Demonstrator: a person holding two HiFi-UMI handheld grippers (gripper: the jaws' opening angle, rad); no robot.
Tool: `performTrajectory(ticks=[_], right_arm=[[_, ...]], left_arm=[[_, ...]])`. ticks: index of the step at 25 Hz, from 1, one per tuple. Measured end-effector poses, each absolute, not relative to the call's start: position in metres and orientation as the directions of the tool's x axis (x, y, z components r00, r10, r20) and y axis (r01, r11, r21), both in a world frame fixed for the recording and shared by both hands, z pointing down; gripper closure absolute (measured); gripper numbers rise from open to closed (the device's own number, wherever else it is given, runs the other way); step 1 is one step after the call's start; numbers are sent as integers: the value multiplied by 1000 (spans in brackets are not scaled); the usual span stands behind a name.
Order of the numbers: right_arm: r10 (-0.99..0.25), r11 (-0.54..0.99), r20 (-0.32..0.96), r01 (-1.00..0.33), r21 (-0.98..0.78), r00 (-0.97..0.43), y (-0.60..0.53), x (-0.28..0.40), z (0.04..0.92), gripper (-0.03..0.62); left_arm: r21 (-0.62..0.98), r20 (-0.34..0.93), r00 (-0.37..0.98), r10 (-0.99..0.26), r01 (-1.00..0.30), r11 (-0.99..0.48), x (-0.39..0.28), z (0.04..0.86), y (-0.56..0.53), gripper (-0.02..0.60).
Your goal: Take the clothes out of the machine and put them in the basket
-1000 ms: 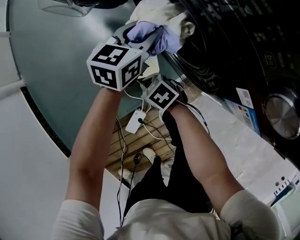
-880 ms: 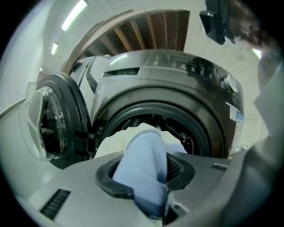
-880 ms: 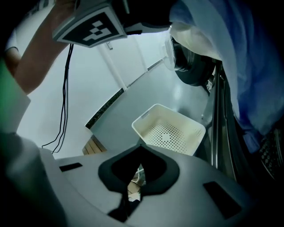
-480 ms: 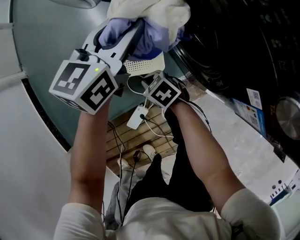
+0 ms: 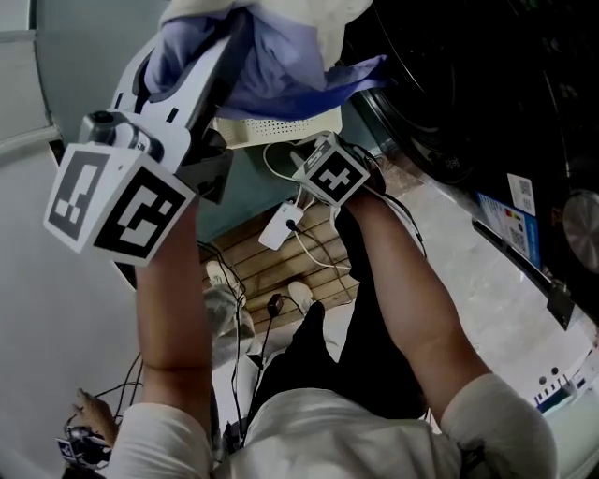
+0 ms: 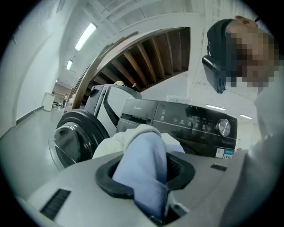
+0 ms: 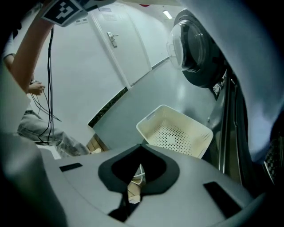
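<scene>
A bundle of clothes, a light blue garment (image 5: 271, 70) wrapped with a cream garment (image 5: 323, 19), hangs in the air just outside the mouth of a dark front-loading washing machine (image 6: 191, 122). The left gripper (image 5: 192, 42) holds it. Its jaws are closed part-way on the blue cloth, which fills the gap between them and spills out on both sides. One tail of the blue cloth reaches back towards the drum opening; I cannot tell whether it is free of it.

A cream perforated basket (image 7: 175, 131) stands empty on the grey floor (image 7: 133, 102), close by the front of the machine and below its round door (image 7: 191, 44), which is swung open. From the head view, one edge of the basket shows just under the hanging cloth.

The right gripper (image 7: 142, 148) points down at the floor in front of the basket. Its jaws are together and hold nothing.

The step in hand looks like carrying the load from machine to basket. Next, the left gripper would need to swing the bundle over the basket, lower it, make sure the tail is clear of the drum, and then open.
</scene>
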State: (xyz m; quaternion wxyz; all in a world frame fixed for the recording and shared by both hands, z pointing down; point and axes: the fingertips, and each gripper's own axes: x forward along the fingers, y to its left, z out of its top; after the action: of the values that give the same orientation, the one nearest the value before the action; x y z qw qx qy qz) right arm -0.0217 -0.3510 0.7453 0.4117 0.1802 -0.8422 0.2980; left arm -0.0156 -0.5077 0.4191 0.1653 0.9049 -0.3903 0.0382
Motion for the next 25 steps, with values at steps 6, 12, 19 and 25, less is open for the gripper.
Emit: performTrajectory(ticks=[6,12,19,25], right_arm=[[-46,767,803,-536,-352,-594,-353,-31,745,591],[-49,778,797,-523,-347,-602,-354,-40,744,591],[-44,779,790,-516,-355,-611,-348,-47,742,591],[-52,785,786,-512,-350,-617,-346,-49,740,591]], left_arm=[[267,126,702,-701,-705,-657,-24,377,-504,442],[206,119,671,-732,-738,-643,-41,352,-499,442],[165,163,601,-782,-798,-579,-76,374,-498,440],[135,246,525,-815,-851,-507,-102,422,-499,440]])
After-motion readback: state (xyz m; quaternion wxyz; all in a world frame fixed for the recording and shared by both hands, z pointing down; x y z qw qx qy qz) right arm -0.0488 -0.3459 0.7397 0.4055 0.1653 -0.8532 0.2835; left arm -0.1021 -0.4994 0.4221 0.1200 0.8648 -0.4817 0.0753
